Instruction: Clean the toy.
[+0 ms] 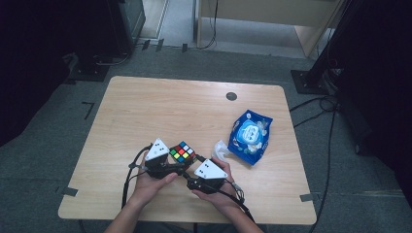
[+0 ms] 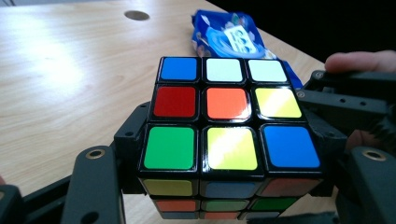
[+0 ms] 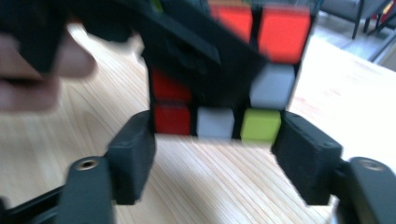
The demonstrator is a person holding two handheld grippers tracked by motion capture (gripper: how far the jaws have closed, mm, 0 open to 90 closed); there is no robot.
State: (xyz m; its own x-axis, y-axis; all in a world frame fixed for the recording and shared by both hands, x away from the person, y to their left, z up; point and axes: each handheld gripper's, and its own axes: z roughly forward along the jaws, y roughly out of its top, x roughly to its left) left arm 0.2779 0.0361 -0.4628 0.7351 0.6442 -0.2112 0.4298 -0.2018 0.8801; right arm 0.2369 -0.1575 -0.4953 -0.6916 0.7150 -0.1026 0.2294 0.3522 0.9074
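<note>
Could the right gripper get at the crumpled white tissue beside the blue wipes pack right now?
Probably yes: the crumpled white tissue lies just beyond the right gripper with bare table between, but its jaws first have to leave the multicoloured puzzle cube they straddle.

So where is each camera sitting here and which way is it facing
High view: above the person's side, looking forward and down on the table; both forearms, left gripper and right gripper show.
Left gripper view: along its own jaws, clamped on the cube; a fingertip shows at right.
Right gripper view: along its jaws beside the cube's bottom layer; blurred fingers at left.
All share the cube; high and left gripper views share the blue packet.
</note>
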